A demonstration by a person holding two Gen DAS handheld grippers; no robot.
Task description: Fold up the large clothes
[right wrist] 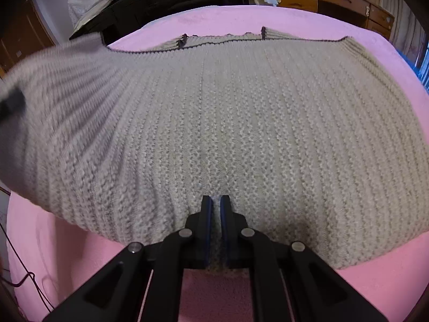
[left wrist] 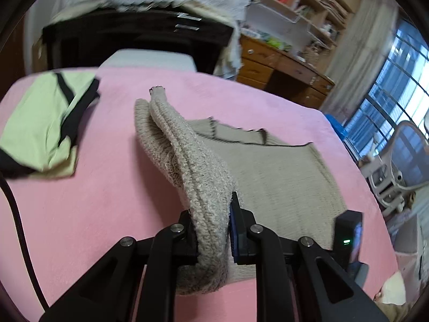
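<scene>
- Green garment (left wrist: pixel 40 123), black trim, folded, lies far left on the pink sheet (left wrist: pixel 107 201).
- Black cable (left wrist: pixel 16 214) runs down the left edge of the sheet.
- Beige knit sweater (left wrist: pixel 281 177) lies spread mid-sheet, well apart from the green garment.
- Sleeve (left wrist: pixel 193 161) of the sweater is lifted off the sheet, cuff end pointing away toward the dark furniture (left wrist: pixel 134 40).
- Left gripper (left wrist: pixel 211 230) is clamped on the sleeve; thick knit bunched between the pads, loose fold hanging below the jaws.
- Right gripper's body (left wrist: pixel 348 236) shows at the sweater's near edge, green light on.
- Right wrist view: sweater (right wrist: pixel 241 120) fills the frame, dark-edged hem at the far side, left part blurred and raised.
- Right gripper (right wrist: pixel 215 214) is pinched on the sweater's near edge; a thin strip of knit sits between nearly closed fingers.
- Wooden desk with drawers (left wrist: pixel 281 64) and shelves (left wrist: pixel 308 0) stand beyond the bed, right; window (left wrist: pixel 396 86) far right.
</scene>
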